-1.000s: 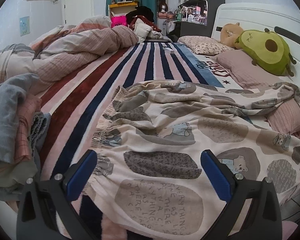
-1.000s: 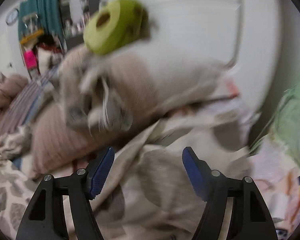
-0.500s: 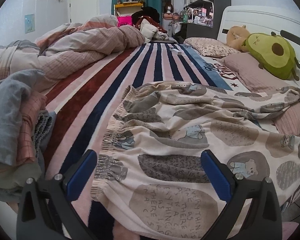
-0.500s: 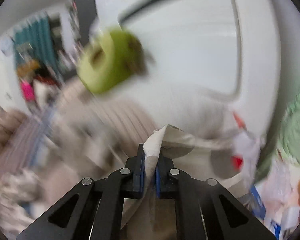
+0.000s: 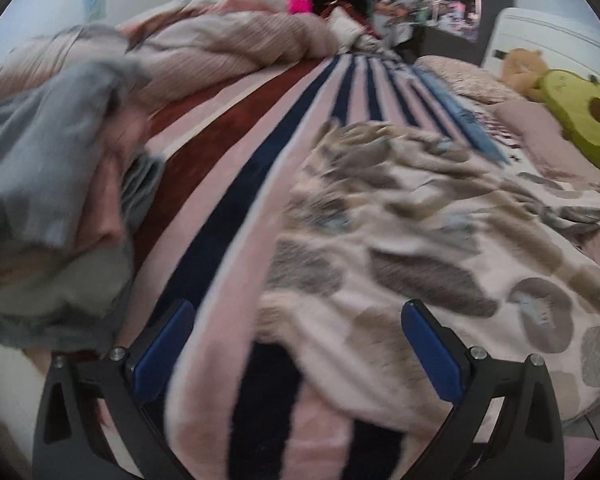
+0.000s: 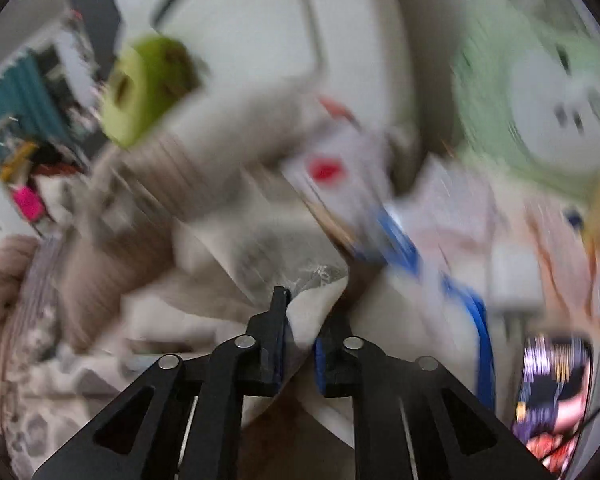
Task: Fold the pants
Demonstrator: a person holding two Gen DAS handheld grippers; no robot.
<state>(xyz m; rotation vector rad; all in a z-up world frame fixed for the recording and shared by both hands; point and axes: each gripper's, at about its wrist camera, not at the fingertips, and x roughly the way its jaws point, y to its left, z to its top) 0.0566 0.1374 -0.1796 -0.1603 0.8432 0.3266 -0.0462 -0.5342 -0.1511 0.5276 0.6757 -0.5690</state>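
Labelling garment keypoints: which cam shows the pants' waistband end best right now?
Left wrist. The patterned pants lie spread on the striped bed, gathered waistband edge toward the left gripper, which is open. Right wrist shows only a blurred fold between the right gripper's opening jaws.

The left gripper (image 5: 298, 350) hangs wide open and angled down, while the right gripper's (image 6: 300, 334) jaws, nearly together, are opening.

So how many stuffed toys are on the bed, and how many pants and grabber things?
Stuffed toys: 2, avocado plush, tan plush
Pants: 1, patterned pants
Grabbers: 2, left gripper, right gripper
Total: 5
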